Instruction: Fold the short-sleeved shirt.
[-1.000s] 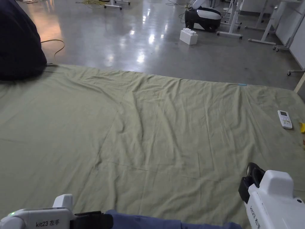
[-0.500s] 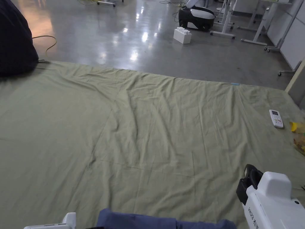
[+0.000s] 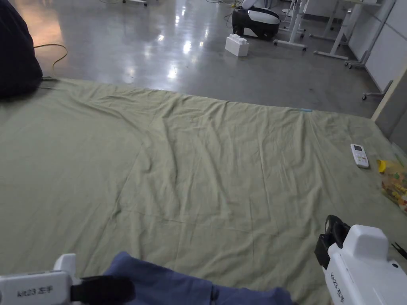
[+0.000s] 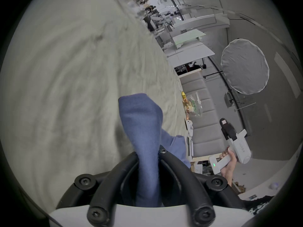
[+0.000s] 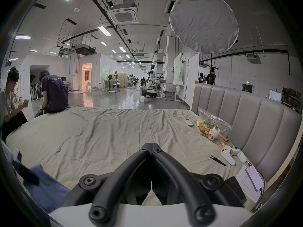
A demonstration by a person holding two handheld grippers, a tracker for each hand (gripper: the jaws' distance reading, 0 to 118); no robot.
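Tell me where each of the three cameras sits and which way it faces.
Head view: looks down across the green sheet; left gripper and right gripper at bottom.
Left gripper view: rolled sideways, own jaws clamping the blue shirt; a hand farther off.
Right gripper view: level, over its shut jaws toward the headboard.
All share the sheet and shirt.

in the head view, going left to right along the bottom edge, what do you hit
left gripper → blue shirt → green bedsheet → right gripper
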